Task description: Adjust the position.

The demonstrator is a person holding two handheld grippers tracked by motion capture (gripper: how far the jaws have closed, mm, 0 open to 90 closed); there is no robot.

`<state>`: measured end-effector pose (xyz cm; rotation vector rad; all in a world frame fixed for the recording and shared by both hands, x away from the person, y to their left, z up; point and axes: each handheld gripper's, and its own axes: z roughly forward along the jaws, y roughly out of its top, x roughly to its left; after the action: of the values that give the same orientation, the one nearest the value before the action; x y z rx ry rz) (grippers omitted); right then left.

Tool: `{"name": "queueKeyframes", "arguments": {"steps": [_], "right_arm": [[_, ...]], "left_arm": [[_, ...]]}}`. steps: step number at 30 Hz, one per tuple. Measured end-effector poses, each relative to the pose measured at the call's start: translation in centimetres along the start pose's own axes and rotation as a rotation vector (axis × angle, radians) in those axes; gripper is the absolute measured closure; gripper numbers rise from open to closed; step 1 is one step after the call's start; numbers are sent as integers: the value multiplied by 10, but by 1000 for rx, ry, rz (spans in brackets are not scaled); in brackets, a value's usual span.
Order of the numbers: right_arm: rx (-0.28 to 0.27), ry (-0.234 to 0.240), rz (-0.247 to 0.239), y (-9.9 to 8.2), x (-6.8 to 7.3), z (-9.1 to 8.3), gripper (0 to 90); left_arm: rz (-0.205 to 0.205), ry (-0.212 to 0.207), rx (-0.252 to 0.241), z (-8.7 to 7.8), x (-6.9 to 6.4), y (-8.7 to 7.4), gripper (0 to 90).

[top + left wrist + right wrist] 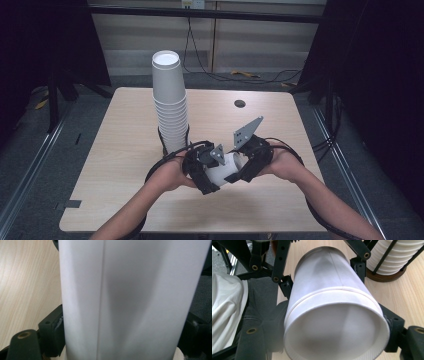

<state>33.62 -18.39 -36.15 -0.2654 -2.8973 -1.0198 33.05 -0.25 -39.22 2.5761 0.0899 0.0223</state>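
A white paper cup (226, 170) lies on its side just above the table's front middle, held between both grippers. My left gripper (206, 176) has its jaws on either side of the cup's narrower end (125, 302); in the right gripper view those jaws press against the cup wall (324, 272). My right gripper (246, 169) is shut on the wide mouth end (334, 322), with the open rim facing its camera. A faint ring runs round the cup's middle, which looks like the rim of a second nested cup.
A tall stack of white paper cups (170, 100) stands in a black wire holder with a brown base (384, 276) at the middle left of the wooden table (120, 200). A small round hole (240, 103) sits near the far edge. Cables trail behind the table.
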Motion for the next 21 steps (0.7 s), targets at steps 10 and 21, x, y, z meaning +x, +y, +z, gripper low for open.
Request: {"name": "queueKeyframes", "arguments": {"steps": [10, 21], "right_arm": [[-27, -5, 32, -7, -4, -3, 249], [-56, -9, 74, -20, -5, -10, 252]], "left_arm": [[-59, 6, -34, -5, 8, -11, 56], [-103, 10, -77, -12, 12, -20, 0]]}}
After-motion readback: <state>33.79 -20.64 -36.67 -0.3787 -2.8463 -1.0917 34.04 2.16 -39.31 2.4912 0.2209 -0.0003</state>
